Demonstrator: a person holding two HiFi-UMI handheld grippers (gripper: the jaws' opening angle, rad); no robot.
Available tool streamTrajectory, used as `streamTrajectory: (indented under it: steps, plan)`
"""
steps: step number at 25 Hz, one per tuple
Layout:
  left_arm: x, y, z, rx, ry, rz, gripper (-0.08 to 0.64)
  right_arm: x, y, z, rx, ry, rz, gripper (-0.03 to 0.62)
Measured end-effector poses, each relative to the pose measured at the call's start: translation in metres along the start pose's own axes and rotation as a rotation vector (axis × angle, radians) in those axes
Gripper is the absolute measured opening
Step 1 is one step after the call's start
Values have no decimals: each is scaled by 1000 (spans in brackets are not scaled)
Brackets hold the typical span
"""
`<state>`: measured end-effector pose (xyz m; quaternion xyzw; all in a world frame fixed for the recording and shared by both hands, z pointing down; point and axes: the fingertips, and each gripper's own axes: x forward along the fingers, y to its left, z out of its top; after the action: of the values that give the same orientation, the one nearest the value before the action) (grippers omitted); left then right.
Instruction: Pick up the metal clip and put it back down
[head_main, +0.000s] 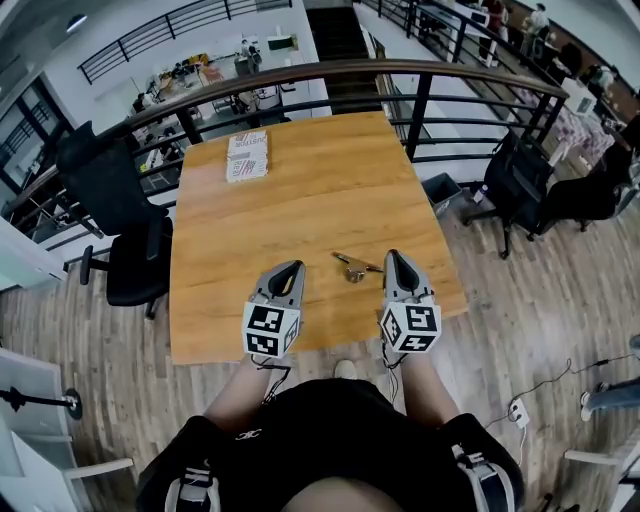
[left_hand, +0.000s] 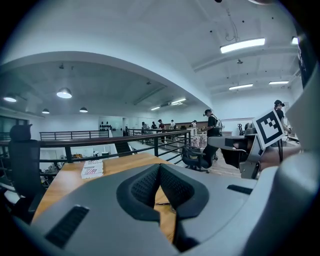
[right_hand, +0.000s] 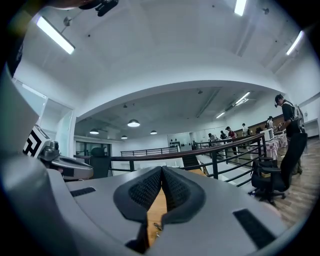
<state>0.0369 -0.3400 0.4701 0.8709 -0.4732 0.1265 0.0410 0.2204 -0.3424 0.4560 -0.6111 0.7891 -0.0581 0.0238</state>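
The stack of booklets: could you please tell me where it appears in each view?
Head view: stack of booklets at the far left of the table.
Left gripper view: the stack, mid-left.
Right gripper view: not in it.
Shared landmark: the dark railing.

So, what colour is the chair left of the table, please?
The chair is black, clearest in head view.

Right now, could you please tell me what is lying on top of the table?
A metal clip near the front edge and a printed stack at the far edge. The left gripper and right gripper hide the table beneath them.
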Motion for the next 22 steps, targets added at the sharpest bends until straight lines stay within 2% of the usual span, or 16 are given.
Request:
streamTrajectory:
  steps: [5, 10, 15, 17, 22]
  plan:
    - [19, 25, 0, -15, 1, 11, 14, 38, -8, -7, -12, 36, -3, 15]
    - [34, 54, -10, -45, 9, 8, 14, 67, 6, -29, -52, 111, 34, 15]
    - [37, 73, -12, -61, -6, 9, 14, 82, 23, -42, -182, 149, 76, 17]
    - [39, 79, -18, -64, 3, 9, 14, 90, 28, -50, -240, 175, 98, 81]
    - [36, 100, -29, -88, 26, 29, 14, 109, 40, -82, -351, 291, 145, 162]
